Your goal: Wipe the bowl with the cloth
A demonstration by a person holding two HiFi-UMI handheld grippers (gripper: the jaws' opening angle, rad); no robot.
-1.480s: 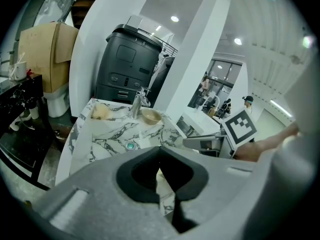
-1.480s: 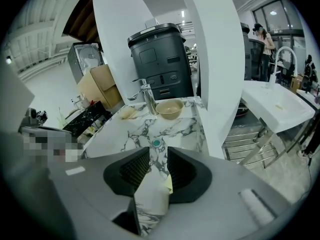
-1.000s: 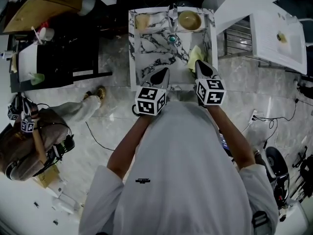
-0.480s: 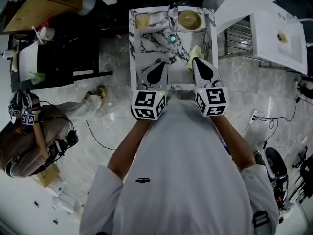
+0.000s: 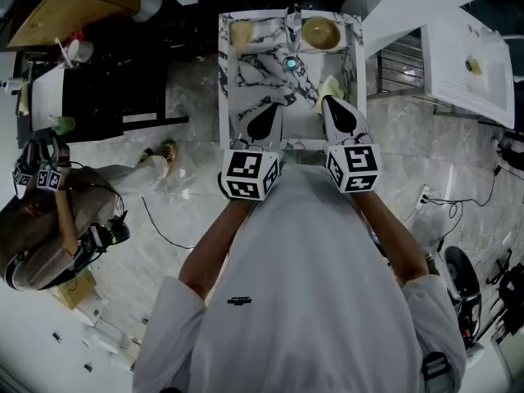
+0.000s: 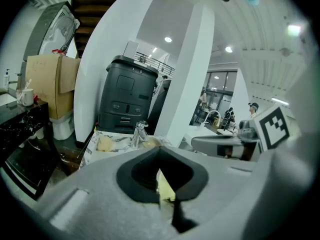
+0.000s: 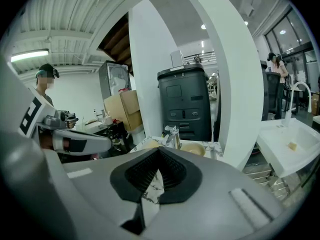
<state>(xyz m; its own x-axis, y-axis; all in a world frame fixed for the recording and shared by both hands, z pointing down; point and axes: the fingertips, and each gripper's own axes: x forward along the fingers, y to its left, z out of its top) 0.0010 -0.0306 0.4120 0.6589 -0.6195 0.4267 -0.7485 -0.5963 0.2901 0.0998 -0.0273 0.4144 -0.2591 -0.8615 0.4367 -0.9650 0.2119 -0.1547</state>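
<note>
A tan bowl (image 5: 319,33) sits in the far right corner of the marble sink (image 5: 228,97), beside the faucet (image 5: 288,19). A pale yellow cloth (image 5: 329,88) lies by the sink's right wall. My right gripper (image 5: 327,101) is shut and empty, its tip just short of the cloth. My left gripper (image 5: 273,108) is also shut and empty, over the sink's near edge. In the left gripper view, a strip of the cloth (image 6: 165,188) shows below the closed tips of the left gripper (image 6: 159,151). The right gripper view shows the right gripper (image 7: 160,151) pointing toward the bowl (image 7: 192,148).
A yellowish sponge (image 5: 241,33) lies in the sink's far left corner, and a drain (image 5: 290,63) is mid-basin. A white washbasin unit (image 5: 471,60) stands to the right and a black cabinet (image 5: 98,97) to the left. A crouched person (image 5: 49,236) is at lower left.
Both grippers have moved forward over the sink's near edge, the right one closing in on the cloth. They stay shut. The person at the left has shifted a little.
</note>
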